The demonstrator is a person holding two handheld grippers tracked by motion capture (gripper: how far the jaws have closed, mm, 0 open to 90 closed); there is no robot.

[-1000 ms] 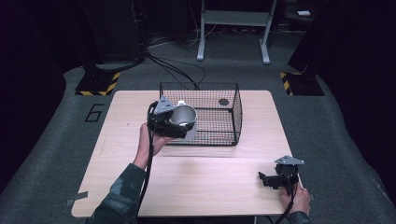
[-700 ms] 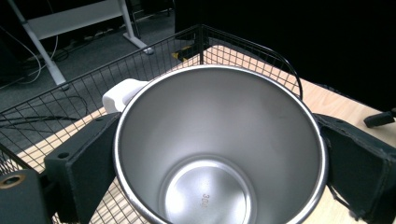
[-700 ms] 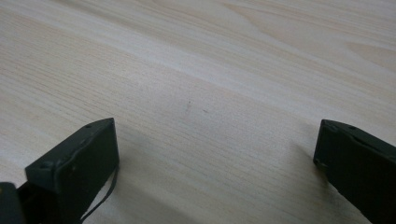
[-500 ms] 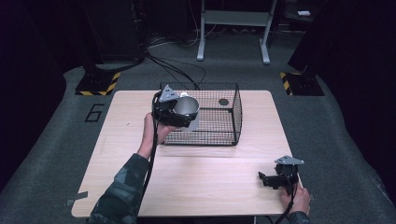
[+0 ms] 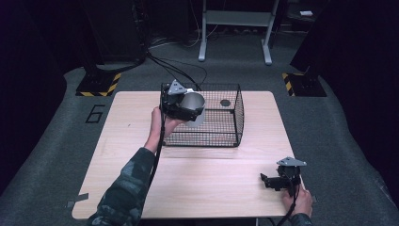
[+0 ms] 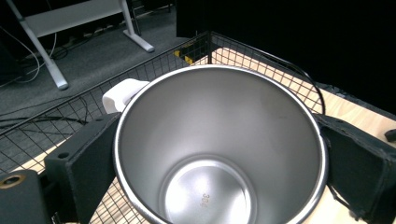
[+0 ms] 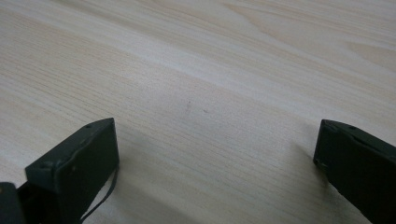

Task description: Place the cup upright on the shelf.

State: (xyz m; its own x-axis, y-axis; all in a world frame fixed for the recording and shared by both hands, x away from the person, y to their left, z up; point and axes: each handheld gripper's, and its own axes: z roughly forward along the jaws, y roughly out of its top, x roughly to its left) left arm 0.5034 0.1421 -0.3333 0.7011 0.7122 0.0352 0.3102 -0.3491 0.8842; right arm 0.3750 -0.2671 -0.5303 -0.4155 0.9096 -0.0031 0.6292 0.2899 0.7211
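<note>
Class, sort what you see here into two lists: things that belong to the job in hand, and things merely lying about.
In the job:
- shiny steel cup, clamped by the left tool
- black wire-mesh basket, beneath the cup

Lying about:
- small dark round disc on the basket floor
- right tool, open, low over the pale wooden table

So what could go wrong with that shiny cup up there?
The left tongs grip the steel cup only by its smooth sides, so it might slip and drop. It hangs over the wire basket edge, so it could bump the rim going in. A small dark thing lies inside; the cup might land on it.
</note>
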